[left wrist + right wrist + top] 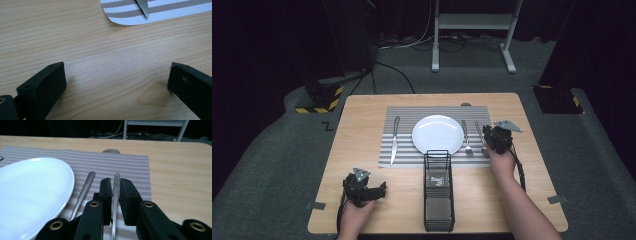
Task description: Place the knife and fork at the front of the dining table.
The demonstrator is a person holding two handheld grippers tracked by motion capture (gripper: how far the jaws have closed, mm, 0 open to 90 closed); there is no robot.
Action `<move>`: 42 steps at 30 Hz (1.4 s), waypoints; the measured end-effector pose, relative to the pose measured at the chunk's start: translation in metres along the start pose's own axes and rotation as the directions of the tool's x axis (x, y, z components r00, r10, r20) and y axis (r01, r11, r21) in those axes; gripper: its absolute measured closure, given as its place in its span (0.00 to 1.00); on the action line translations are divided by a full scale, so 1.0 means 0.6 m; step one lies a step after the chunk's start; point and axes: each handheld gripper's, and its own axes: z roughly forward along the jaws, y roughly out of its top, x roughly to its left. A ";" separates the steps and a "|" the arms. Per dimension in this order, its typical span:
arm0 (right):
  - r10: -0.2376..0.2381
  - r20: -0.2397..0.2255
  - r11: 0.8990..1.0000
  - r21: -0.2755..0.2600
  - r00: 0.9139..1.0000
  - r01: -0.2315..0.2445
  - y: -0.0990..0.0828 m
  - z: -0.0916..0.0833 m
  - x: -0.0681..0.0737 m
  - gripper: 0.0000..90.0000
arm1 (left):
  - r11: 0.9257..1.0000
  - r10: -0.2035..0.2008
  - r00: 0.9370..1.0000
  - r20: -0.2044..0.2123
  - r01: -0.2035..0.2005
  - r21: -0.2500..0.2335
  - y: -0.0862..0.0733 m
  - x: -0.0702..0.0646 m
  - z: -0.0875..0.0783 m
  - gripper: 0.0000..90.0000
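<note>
A white plate [438, 134] [30, 195] lies in the middle of a striped placemat [404, 117] [135, 165]. A knife [394, 140] [142, 7] lies to its left. Right of the plate lie a fork [466, 137] [83, 187] and a second silver utensil [482, 134] [116, 182]. My right gripper [488, 134] [115, 181] is low over the mat's right edge, its jaws shut on that second utensil's handle. My left gripper [374, 187] [117, 75] rests open over bare wood near the front left, with nothing between its jaws.
A black wire caddy [438, 190] stands at the table's front middle, between my two forearms. Bare wood [532, 150] lies right of the mat. A small round disc [111, 151] sits at the mat's far edge. A white frame [472, 30] stands on the floor beyond the table.
</note>
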 end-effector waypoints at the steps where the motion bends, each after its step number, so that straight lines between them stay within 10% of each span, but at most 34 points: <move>1: -0.004 0.002 1.000 0.003 1.000 0.004 -0.005 -0.006 -0.001 0.90 | 1.000 0.000 1.000 0.000 0.000 0.000 0.000 0.000 0.000 0.02; 24: -0.050 0.046 0.986 0.161 0.998 0.042 -0.094 -0.075 -0.016 0.92 | 1.000 0.000 1.000 0.000 0.000 0.000 0.000 0.000 0.000 0.02; 42: -0.067 -0.009 0.987 0.146 0.998 0.067 -0.110 -0.107 -0.006 0.74 | 1.000 0.004 1.000 -0.002 -0.004 0.003 -0.001 -0.001 -0.001 0.02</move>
